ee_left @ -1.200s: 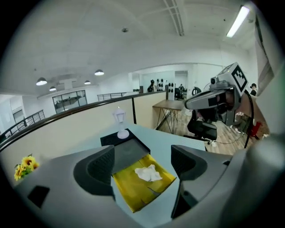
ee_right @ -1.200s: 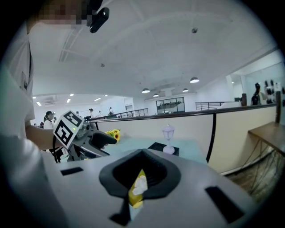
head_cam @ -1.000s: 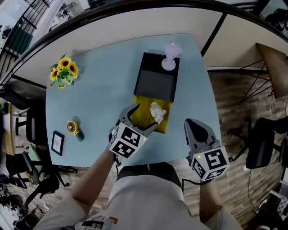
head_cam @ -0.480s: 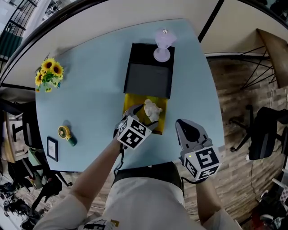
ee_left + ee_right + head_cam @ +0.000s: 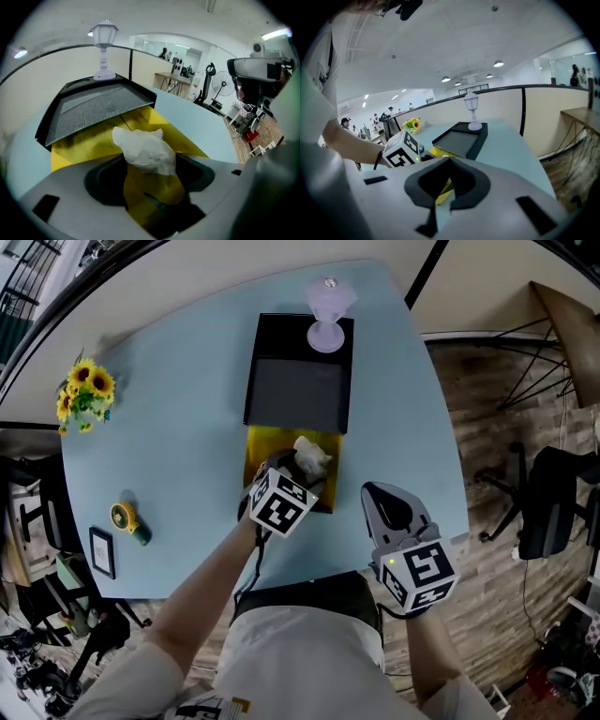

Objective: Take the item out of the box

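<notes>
One box (image 5: 255, 451), one wad (image 5: 310, 455), perhaps paper

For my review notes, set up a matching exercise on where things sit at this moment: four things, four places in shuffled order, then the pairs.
Things:
1. white crumpled item
2. small lamp
3. sunflowers
4. picture frame

Places:
A. far left of the table
B. inside the yellow box
C. near left corner of the table
D. on the far end of the black lid

Pairs: 1-B; 2-D; 3-A; 4-C
</notes>
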Available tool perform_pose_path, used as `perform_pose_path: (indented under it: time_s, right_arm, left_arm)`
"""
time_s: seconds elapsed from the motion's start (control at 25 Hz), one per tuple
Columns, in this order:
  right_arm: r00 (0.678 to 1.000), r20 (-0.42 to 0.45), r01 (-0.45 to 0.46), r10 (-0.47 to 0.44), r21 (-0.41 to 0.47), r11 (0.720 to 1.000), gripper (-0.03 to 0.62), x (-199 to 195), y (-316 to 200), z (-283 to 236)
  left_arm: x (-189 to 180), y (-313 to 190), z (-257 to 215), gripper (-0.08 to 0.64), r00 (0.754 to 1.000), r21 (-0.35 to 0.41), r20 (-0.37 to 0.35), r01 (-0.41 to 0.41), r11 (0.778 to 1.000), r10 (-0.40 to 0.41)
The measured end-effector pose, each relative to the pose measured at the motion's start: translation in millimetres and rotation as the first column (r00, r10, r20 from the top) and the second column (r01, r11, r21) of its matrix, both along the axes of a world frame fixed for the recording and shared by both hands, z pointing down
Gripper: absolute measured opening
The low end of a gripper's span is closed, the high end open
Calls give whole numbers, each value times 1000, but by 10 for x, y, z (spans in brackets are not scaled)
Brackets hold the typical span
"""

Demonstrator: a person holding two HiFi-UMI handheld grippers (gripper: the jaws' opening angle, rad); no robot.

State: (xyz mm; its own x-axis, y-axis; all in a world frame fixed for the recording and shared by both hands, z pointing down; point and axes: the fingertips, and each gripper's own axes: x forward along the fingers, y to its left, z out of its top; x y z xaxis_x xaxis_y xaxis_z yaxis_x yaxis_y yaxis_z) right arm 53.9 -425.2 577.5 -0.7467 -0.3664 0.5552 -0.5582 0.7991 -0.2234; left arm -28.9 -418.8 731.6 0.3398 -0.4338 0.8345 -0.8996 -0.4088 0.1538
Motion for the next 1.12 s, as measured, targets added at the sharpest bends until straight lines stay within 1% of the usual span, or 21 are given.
perform_pose_path:
  time_s: [0.12, 0.16, 0.28, 0.4, 0.52, 0.6, 0.72, 0.88, 1.0, 1.12]
  right_arm:
    - [1000, 0, -5, 5, 9, 1000, 3, 26, 27, -68]
    - [1000, 0, -5, 5, 14, 1000, 3, 27, 43, -102]
    - [1000, 7, -7, 7, 36, 999, 3, 16, 91, -252]
    - [1000, 19, -12, 10, 75, 997, 3, 5, 105, -465]
    - [999, 33, -21, 17, 120, 993, 3, 8, 141, -741]
    - [999, 45, -31, 24, 151, 988, 3, 22, 170, -948]
    - [997, 64, -49, 36, 203, 978, 3, 55, 199, -1271]
    - [994, 99, -66, 41, 270, 961, 3, 71, 285, -1716]
    - [992, 120, -63, 25, 320, 945, 3, 54, 397, -2050]
    - [990, 139, -59, 7, 366, 929, 3, 53, 521, -2345]
  left_arm:
    - [-25, 5, -82, 231, 1000, 18, 9, 15, 1000, -15]
    - [-33, 21, -120, 212, 1000, 23, 10, 15, 1000, -16]
    - [-62, 78, -292, 184, 1000, 52, 12, 8, 999, -9]
    - [-122, 92, -564, 169, 1000, 106, 17, 9, 994, -11]
    - [-200, 146, -939, 163, 1000, 172, 20, 13, 985, -17]
    - [-255, 202, -1230, 163, 999, 224, 26, 13, 974, -20]
    - [-345, 280, -1672, 161, 999, 305, 40, 15, 952, -28]
    - [-459, 414, -2264, 161, 997, 405, 61, 13, 914, -41]
    - [-535, 522, -2693, 161, 995, 477, 80, 12, 879, -57]
    - [-589, 640, -3101, 161, 994, 544, 73, 28, 839, -80]
